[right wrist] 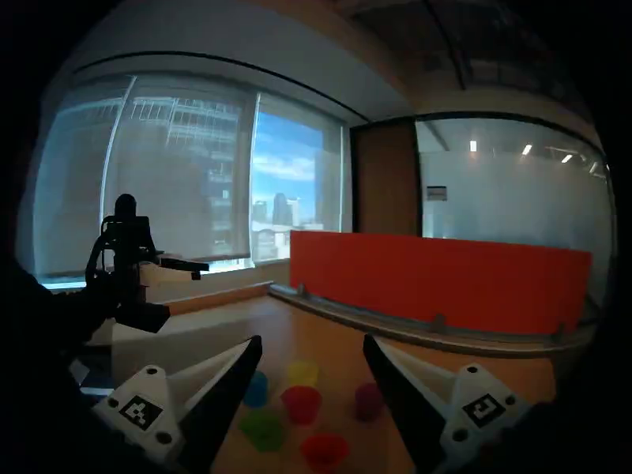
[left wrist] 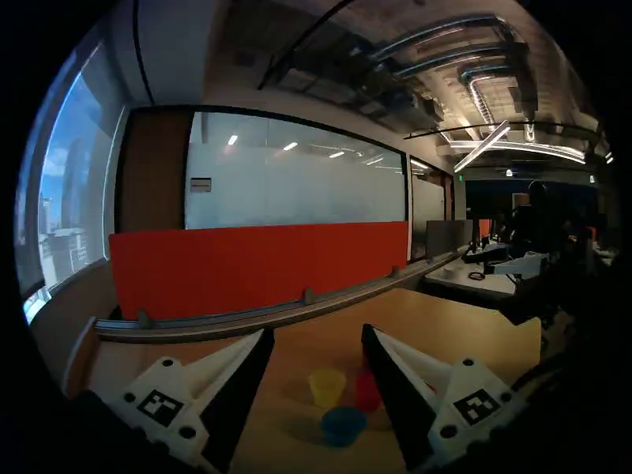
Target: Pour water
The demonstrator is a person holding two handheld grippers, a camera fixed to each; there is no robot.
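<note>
In the left gripper view my left gripper (left wrist: 316,340) is open above the wooden table (left wrist: 442,316), nothing between its fingers. Below it stand a yellow cup (left wrist: 326,387), a red cup (left wrist: 367,390) and a blue cup (left wrist: 342,425). In the right gripper view my right gripper (right wrist: 312,347) is open and held above the table. Under it stand several small cups: blue (right wrist: 255,389), yellow (right wrist: 302,372), red (right wrist: 301,403), magenta (right wrist: 368,400), green (right wrist: 262,430) and another red one (right wrist: 325,451). Whether any cup holds water cannot be told.
An orange partition (left wrist: 261,265) with a grey rail (left wrist: 268,314) runs along the table's far edge. A black device on a stand (right wrist: 126,268) sits at the left of the right gripper view. Windows (right wrist: 182,182) lie behind; other desks (left wrist: 482,276) stand farther right.
</note>
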